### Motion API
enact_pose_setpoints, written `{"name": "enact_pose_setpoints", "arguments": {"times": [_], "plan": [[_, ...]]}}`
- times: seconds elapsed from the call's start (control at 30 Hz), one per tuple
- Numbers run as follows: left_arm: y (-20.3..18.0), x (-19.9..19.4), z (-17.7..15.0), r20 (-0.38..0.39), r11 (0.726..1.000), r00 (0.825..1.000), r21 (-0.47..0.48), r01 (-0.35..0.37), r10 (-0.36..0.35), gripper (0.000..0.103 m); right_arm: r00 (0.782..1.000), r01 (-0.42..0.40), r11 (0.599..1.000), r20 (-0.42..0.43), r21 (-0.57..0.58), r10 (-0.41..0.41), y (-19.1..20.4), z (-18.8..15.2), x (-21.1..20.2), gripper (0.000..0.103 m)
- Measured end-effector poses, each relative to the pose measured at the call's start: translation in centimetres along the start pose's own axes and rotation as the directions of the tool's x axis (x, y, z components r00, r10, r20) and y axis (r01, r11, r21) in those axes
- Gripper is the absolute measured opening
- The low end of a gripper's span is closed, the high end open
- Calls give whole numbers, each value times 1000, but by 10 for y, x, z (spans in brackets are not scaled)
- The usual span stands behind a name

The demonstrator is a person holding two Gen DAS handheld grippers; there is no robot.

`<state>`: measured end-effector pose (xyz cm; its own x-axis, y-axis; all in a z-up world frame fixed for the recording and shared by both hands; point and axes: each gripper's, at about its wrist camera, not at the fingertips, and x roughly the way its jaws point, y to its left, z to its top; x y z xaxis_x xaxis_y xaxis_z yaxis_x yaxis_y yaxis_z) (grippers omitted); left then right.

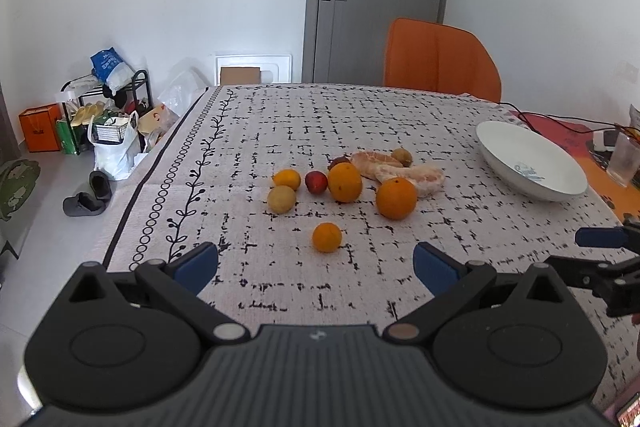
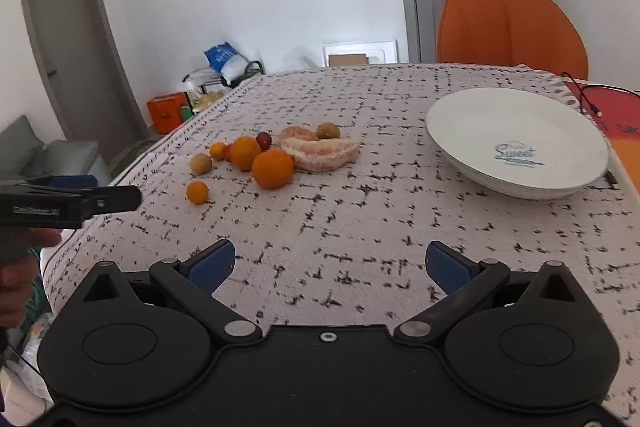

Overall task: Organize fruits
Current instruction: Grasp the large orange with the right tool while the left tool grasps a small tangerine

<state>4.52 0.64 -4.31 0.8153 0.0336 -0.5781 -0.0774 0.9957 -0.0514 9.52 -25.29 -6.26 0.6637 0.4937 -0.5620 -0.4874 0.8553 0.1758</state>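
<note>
Start: fruits (image 1: 344,183) loose mid-frame, bowl (image 1: 532,163) empty at right.
Both grippers' fingers (image 1: 200,261) spread, empty; straddle nearest orange (image 1: 327,237), pinch gently.

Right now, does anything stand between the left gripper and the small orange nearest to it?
Nothing visible does. The left gripper is open, and only bare tablecloth lies between it and the small orange, which sits apart from the other fruits.
</note>
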Motion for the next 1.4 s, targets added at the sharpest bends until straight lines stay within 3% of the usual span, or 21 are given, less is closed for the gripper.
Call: {"name": "enact_pose_setpoints", "arguments": {"times": [0.3,0.43,0.7,0.83,1.03,1.23,1.4], "plan": [[0,30,0,-19,1000,1000,-12,13,-13,100,1000,4,1000,2,16,-4,-6,6,26,103],[3,40,1,-14,1000,1000,-23,-14,13,100,1000,-3,999,18,32,3,-10,10,35,103],[3,59,2,-33,998,999,-53,20,-22,66,998,-64,998,22,14,63,-6,21,54,102],[0,68,1,-49,998,998,-51,38,-40,55,995,-96,995,15,12,95,-4,27,64,93],[1,82,0,-70,997,996,-55,50,-54,22,993,-119,993,4,10,119,-1,32,76,87],[3,77,7,-59,997,997,-53,51,-54,22,991,-136,991,-15,2,136,5,38,92,75],[15,73,10,-46,997,998,-71,38,-41,22,986,-161,987,-30,2,161,13,44,104,72]]}}
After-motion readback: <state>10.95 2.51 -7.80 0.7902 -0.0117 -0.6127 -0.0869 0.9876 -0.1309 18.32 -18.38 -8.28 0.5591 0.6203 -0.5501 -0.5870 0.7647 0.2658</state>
